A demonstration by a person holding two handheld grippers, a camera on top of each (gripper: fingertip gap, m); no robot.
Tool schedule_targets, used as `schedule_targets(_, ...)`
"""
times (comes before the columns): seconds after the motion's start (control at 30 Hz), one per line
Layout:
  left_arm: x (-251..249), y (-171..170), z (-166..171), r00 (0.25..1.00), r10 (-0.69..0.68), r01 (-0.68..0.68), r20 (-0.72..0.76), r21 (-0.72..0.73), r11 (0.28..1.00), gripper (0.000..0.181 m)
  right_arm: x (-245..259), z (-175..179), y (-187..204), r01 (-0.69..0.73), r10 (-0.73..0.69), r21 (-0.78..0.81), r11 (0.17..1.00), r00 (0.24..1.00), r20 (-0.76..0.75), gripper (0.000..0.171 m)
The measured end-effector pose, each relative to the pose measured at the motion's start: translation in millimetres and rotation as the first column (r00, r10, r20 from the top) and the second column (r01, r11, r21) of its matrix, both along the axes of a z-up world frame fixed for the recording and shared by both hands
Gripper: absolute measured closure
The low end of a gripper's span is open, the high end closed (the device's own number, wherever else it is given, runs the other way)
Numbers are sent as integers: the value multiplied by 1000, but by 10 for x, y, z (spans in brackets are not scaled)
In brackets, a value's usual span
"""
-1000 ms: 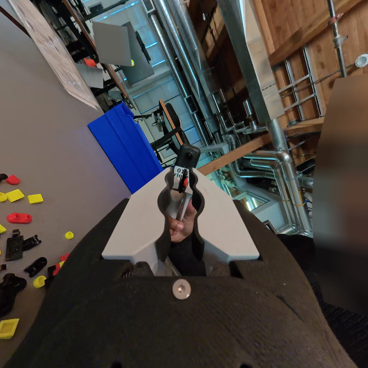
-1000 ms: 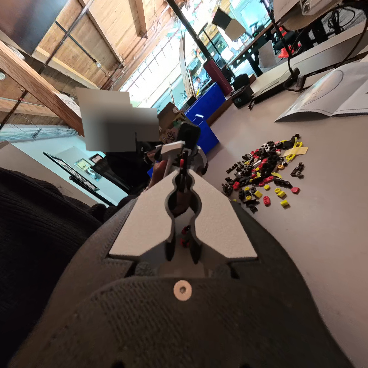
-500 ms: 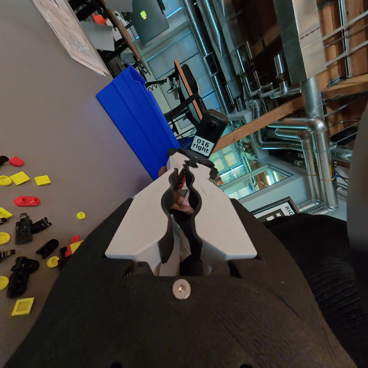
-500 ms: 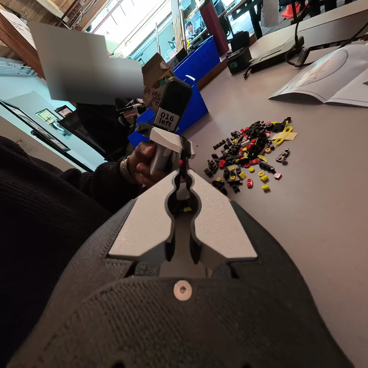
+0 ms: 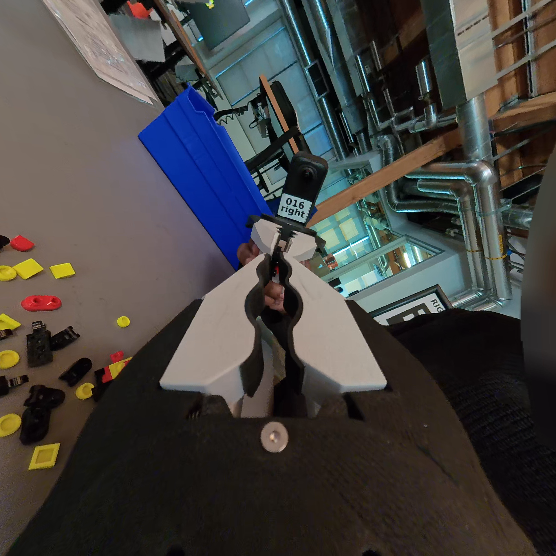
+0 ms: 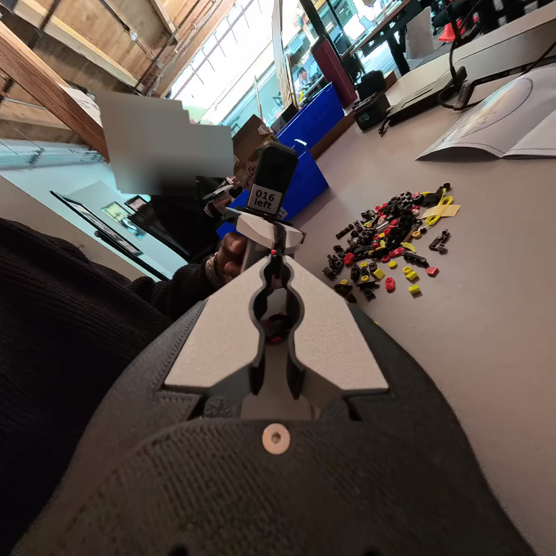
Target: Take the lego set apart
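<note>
My left gripper (image 5: 275, 264) and my right gripper (image 6: 275, 261) are held tip to tip above the grey table (image 6: 466, 301). Both are shut on one small red and black lego piece (image 5: 274, 270) between them, whose red end shows in the right wrist view (image 6: 273, 252). The right gripper (image 5: 284, 240) faces the left wrist camera, and the left gripper (image 6: 272, 231) faces the right wrist camera. A pile of loose black, red and yellow lego pieces (image 6: 388, 240) lies on the table to the right. More loose pieces (image 5: 40, 302) lie at the left of the left wrist view.
A blue bin (image 6: 307, 177) stands behind the grippers and also shows in the left wrist view (image 5: 195, 168). An open booklet (image 6: 496, 126) and a small black box (image 6: 370, 111) lie at the back right. A person's hand (image 6: 231, 255) holds the left gripper. Less than 4 cm separates the two grippers' tips.
Both grippers have swung and tilted together while staying tip to tip on the small piece. Each now sees the other gripper's body and camera more fully.
</note>
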State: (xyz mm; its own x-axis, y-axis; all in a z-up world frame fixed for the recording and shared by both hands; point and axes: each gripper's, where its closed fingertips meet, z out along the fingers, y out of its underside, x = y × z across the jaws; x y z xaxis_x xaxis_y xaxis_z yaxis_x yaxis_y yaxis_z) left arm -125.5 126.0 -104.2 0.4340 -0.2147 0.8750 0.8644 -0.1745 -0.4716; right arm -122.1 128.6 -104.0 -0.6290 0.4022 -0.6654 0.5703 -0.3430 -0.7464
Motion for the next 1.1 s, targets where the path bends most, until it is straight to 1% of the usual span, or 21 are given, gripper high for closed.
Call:
schedule_targets(0.27, -29, 2, -6, 1000, 23, -23, -1, -5, 1000, 167, 0, 35, -3, 7, -7, -21, 1000, 1000, -6, 168)
schedule_targets(0.4, -34, -17, 60, 1000, 20, -21, 22, 34, 999, 161, -20, 69, 18, 31, -32, -45, 999, 999, -16, 168)
schedule_targets(0.5, 6, 1, 37, 1000, 4, -5, 11, 21, 1000, 166, -7, 111, 8, 24, -26, -63, 998, 999, -26, 168)
schedule_targets(0.6, 43, 0, 70, 1000, -13, 12, 18, 43, 999, 178, -6, 92, -4, 20, -21, -66, 998, 1000, -15, 168)
schedule_targets(0.7, 61, -5, 78, 999, -32, 31, 25, 45, 998, 181, -15, 97, 16, 28, -30, -67, 997, 999, -24, 166)
schedule_targets(0.73, 47, -2, 65, 999, -25, 24, 32, 39, 999, 181, -33, 101, 47, 57, -59, -37, 998, 997, -54, 163)
schedule_targets(0.8, 43, -3, 44, 997, -35, 33, 63, 34, 999, 181, -50, 132, 105, 120, -108, 66, 991, 981, -162, 142)
schedule_targets(0.87, 50, 3, 22, 995, -47, 45, 91, 25, 999, 180, 9, 142, 71, 139, -67, 230, 963, 953, -297, 134)
schedule_targets(0.97, 88, 20, -52, 992, -67, 69, 104, -14, 998, 180, 90, 67, -1, 213, 37, 476, 853, 886, -463, 132)
schedule_targets(1.03, 127, 21, -83, 991, -88, 92, 96, -33, 995, 180, 125, 29, -20, 260, 92, 560, 787, 848, -522, 136)
schedule_targets(1.1, 170, 18, -103, 991, -111, 115, 79, -50, 992, 180, 148, -35, -21, 258, 136, 615, 745, 844, -519, 136)
